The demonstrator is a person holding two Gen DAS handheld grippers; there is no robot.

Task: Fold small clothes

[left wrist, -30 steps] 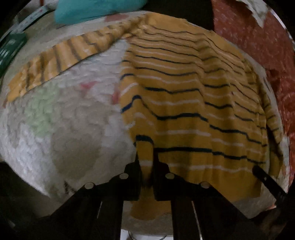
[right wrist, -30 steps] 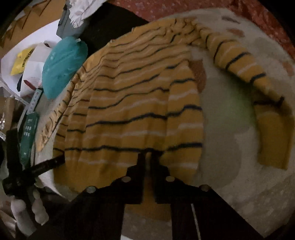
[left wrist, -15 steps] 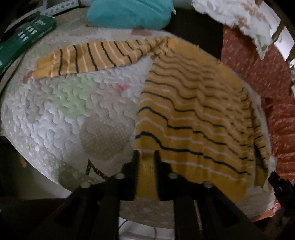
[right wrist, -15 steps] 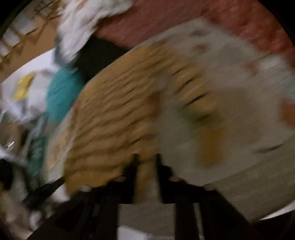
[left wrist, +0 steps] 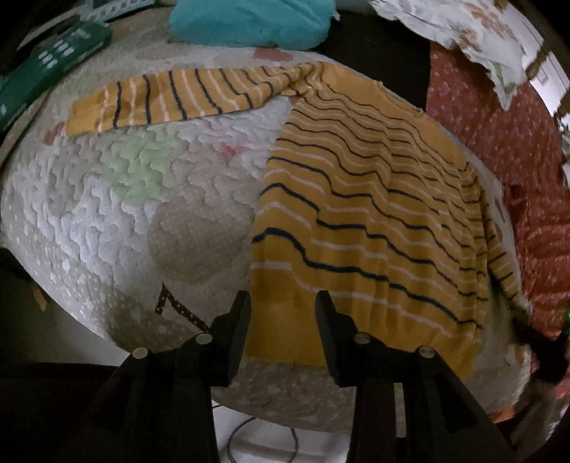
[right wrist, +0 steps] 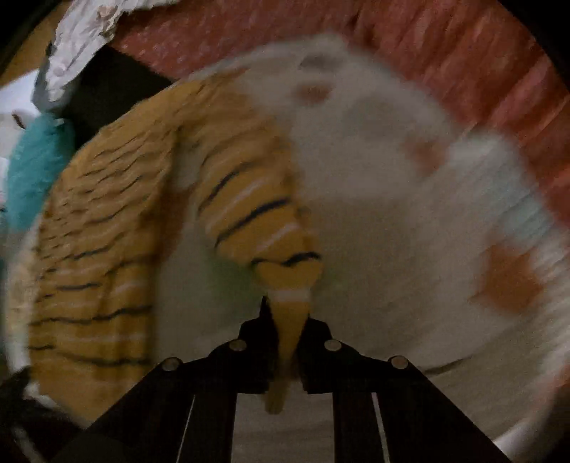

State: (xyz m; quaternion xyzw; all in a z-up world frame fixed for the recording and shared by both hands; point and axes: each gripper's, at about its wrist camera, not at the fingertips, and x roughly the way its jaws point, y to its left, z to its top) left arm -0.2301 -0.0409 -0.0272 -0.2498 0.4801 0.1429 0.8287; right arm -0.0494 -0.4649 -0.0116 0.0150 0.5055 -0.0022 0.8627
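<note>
Sweater (left wrist: pixel 370 213), mustard with dark and white stripes, spread flat on quilt (left wrist: pixel 117 220), body toward the right of the left wrist view, hem at the near edge. Left sleeve (left wrist: pixel 185 98) stretched out flat across the far side of the quilt, cuff pointing left, well apart from the hem. Left gripper (left wrist: pixel 283 310) held wide open just above the near left corner of the hem, one finger to each side of that corner, nothing pinched; contact with the cloth not possible to tell. Teal cloth (left wrist: pixel 253 19) bunched beyond the sleeve at the far edge, green box (left wrist: pixel 46 71) at the far left, red dotted fabric (left wrist: pixel 516 149) along the right, pale floral cloth (left wrist: pixel 463 28) at the top right. Right wrist view heavily blurred. Right gripper (right wrist: pixel 286 320) closed tight on the cuff of the right sleeve (right wrist: pixel 249 199), cuff end poking back through between the fingers, sleeve drawn up off the quilt (right wrist: pixel 374 213) and running away toward the shoulder. Sweater body (right wrist: pixel 92 249) seen flat at the left of that view, teal cloth (right wrist: pixel 32 167) beyond it, red fabric (right wrist: pixel 445 53) along the top. Finer detail there lost to blur.
</note>
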